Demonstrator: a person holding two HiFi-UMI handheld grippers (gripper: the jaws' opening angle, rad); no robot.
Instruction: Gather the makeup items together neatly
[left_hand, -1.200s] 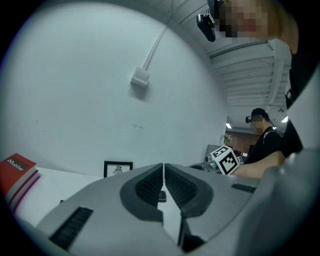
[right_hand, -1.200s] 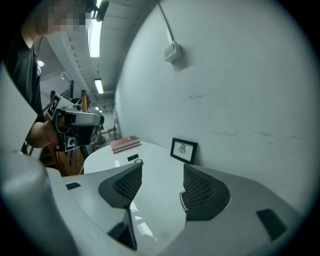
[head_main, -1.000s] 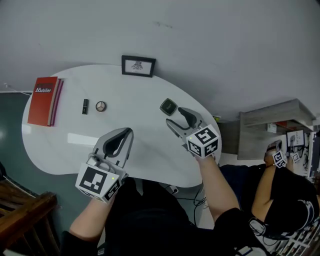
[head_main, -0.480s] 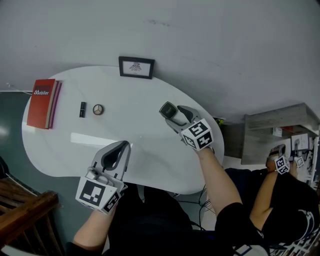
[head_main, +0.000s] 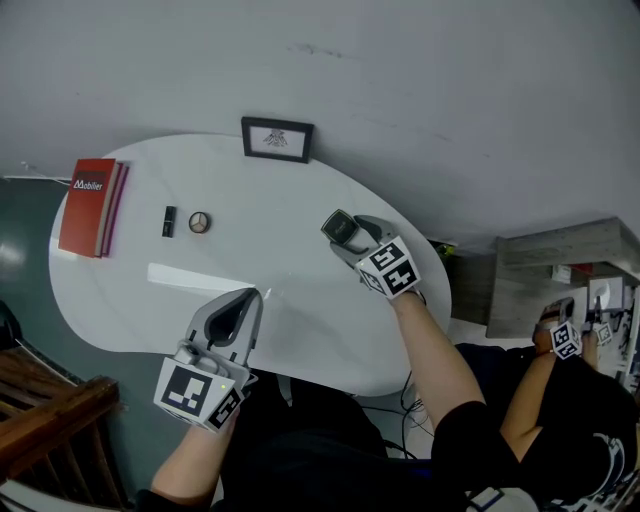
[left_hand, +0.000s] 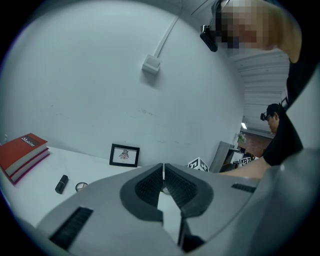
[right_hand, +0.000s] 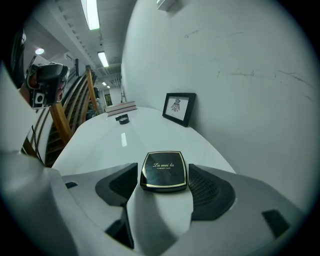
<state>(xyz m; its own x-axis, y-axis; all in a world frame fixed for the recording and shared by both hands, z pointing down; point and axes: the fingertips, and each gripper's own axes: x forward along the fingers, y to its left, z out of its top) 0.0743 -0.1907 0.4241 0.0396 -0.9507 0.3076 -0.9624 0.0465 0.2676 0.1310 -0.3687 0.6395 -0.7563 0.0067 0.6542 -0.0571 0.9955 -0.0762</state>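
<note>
Right gripper (head_main: 341, 233) has just been opening its jaws; they stand wide apart on either side of the compact (right_hand: 163, 170), which lies flat on the table (head_main: 285, 190) toward 3 o'clock. Left gripper (left_hand: 163, 169), at 6 o'clock, is closed on nothing. Lipstick (head_main: 169, 221) and tin (head_main: 199, 222) sit side by side near 10 o'clock.
</note>
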